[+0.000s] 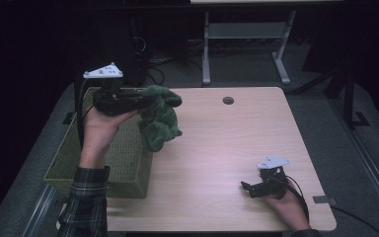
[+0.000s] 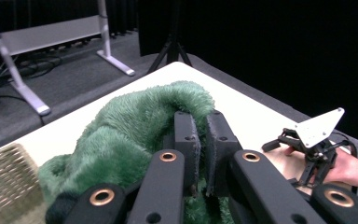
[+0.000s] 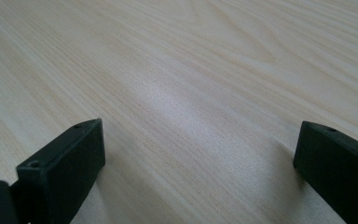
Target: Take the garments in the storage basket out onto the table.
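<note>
High view shows my left gripper (image 1: 145,101) clamped on the green plush toy (image 1: 159,118), held above the surface (image 1: 217,148) beside the woven basket (image 1: 123,163), while my right gripper (image 1: 249,187) rests apart.

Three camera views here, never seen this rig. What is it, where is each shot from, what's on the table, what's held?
There is no robot: a person holds a two-jaw hand gripper in each hand at a light wooden table.

The high view looks down from above the person's side. The other two views come from cameras riding on each gripper, looking along its black jaws.

The left gripper has its jaws shut on a fluffy green plush toy, lifted beside a woven olive-green basket at the table's left edge. In the left gripper view the jaws pinch the fur.

The right gripper rests low near the table's front right, jaws open and holding nothing; the right gripper view shows bare wood between them.
</note>
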Motion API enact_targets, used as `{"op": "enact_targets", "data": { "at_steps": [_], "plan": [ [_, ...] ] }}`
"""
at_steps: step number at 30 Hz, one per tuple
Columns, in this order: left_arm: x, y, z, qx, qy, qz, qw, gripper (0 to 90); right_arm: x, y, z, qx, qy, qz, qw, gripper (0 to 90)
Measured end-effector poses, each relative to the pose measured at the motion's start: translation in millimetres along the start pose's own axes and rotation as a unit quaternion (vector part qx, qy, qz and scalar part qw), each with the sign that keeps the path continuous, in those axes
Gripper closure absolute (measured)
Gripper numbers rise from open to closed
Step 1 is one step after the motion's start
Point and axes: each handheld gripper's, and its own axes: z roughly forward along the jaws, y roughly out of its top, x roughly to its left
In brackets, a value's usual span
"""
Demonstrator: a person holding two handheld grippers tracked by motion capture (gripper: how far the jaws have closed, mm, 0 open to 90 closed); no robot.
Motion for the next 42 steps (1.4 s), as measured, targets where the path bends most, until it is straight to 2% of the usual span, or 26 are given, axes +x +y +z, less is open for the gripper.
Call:
{"op": "enact_targets", "data": {
  "at_steps": [12,21,27,32,38,42],
  "plan": [
    [-22.0,-2.8,46.1,0.014,-0.032,0.005,0.9994,85.4,0.3,0.1,-0.1,0.000,0.001,0.002,1.0000,1.8],
    [-41.4,-15.9,82.3,0.032,-0.058,-0.001,0.9978,85.6,0.3,0.0,0.0,-0.001,0.001,0.002,1.0000,1.8],
    [-53.1,-28.8,105.0,0.046,-0.061,-0.008,0.9971,85.7,0.3,0.0,0.0,-0.001,0.001,0.002,1.0000,1.8],
    [-60.3,-41.6,128.4,0.071,-0.047,-0.009,0.9963,85.7,0.2,0.0,0.0,-0.001,0.000,0.001,1.0000,1.8],
    [-62.6,-63.6,154.8,0.090,-0.046,-0.022,0.9947,85.7,0.6,-0.2,-0.1,-0.001,0.002,0.000,1.0000,1.8],
    [-64.7,-81.0,173.8,0.108,-0.046,-0.032,0.9926,85.7,0.5,-0.4,-0.2,0.000,0.002,-0.002,1.0000,1.8]
  ]
}}
